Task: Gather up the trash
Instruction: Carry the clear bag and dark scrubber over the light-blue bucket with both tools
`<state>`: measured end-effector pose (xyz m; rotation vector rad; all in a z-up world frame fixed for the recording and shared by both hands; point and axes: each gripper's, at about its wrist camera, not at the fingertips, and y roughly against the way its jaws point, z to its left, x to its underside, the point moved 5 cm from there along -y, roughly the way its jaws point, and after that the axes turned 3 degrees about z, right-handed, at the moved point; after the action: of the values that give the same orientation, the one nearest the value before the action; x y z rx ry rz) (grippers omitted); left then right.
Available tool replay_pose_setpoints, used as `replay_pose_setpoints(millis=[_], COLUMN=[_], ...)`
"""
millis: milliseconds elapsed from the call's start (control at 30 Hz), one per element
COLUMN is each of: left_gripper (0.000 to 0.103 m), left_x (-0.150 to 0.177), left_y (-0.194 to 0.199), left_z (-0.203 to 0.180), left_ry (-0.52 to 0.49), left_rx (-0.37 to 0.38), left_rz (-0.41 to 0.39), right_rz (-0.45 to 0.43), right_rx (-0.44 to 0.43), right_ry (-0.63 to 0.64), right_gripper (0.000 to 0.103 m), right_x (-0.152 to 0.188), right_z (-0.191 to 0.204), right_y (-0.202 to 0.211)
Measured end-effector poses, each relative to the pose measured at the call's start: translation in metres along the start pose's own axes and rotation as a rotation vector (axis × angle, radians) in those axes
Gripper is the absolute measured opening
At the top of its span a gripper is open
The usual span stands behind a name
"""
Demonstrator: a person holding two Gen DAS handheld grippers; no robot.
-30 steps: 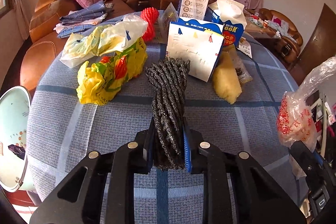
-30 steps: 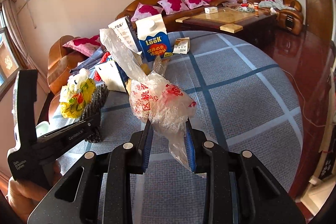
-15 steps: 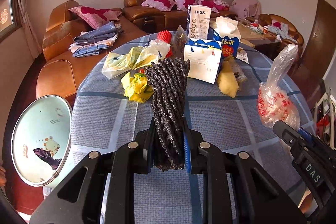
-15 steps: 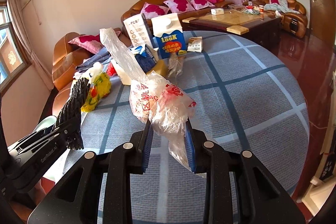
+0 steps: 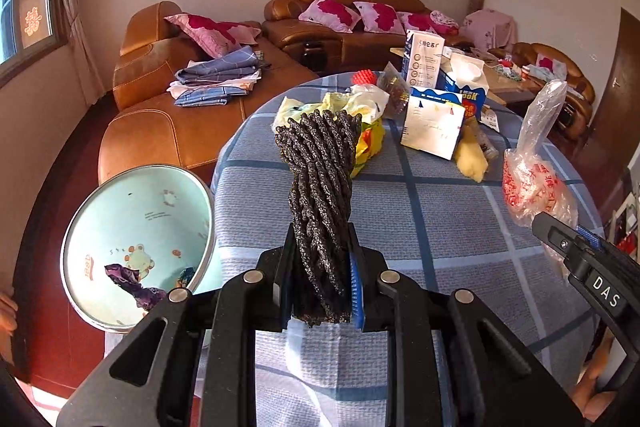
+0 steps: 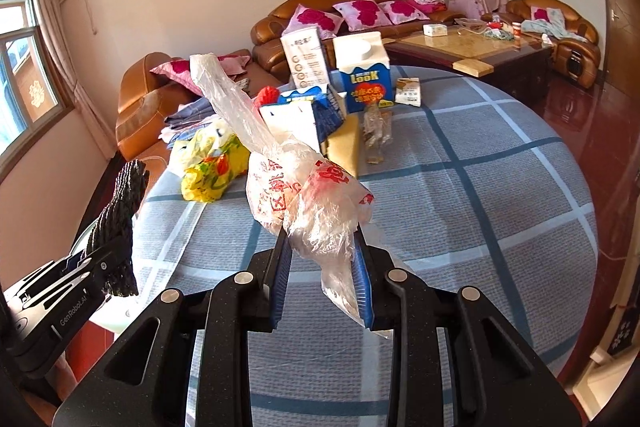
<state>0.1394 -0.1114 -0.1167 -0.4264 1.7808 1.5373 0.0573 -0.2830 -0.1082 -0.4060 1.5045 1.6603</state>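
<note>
Two hand-held grippers carry rubbish off a round table point(image 5: 460, 227) covered in a blue checked cloth. The left gripper point(image 5: 320, 283) is clamped on a dark twisted rope bundle point(image 5: 320, 179), held upright near the table's left edge, with the open waste bin point(image 5: 136, 243) just to its left and below. The right gripper point(image 6: 324, 279) pinches a crumpled clear plastic bag point(image 6: 308, 191) printed in red, raised above the near side of the table.

The risks are plain enough. The bundle is gripped only at its lower end and stands tall above the jaws; a quick tilt toward the bin could likely swing it loose, or drop it on the rim rather than inside. The bag is slippery film with a long loose tail; it could slide out of the jaws or snag the cartons at the table's far side. The two tools also work close together and could knock each other.

Legible writing: "LOOK" on the blue and white carton point(image 6: 366, 75); "DAS" on the right tool's body, seen from the left camera; "GenRobot.AI" on the left tool, seen from the right. The bag's red characters are too creased to read.
</note>
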Motion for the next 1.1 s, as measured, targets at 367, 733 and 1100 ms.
replay_pose_setpoints(millis=[367, 733, 1100], left_gripper=[0.021, 0.021, 0.021], left_x=[0.009, 0.024, 0.023], left_y=[0.019, 0.034, 0.039], left_z=[0.045, 0.103, 0.151], left_ry=[0.053, 0.138, 0.219], left_rx=[-0.052, -0.109, -0.185], left_rz=[-0.029, -0.036, -0.045], right_rz=[0.007, 0.027, 0.043], right_rx=[-0.044, -0.091, -0.162], right_ry=[0.082, 0.155, 0.222], right_gripper=[0.029, 0.029, 0.03], right_x=[0.006, 0.009, 0.007], right_z=[0.048, 0.095, 0.147], right_y=[0.004, -0.003, -0.01])
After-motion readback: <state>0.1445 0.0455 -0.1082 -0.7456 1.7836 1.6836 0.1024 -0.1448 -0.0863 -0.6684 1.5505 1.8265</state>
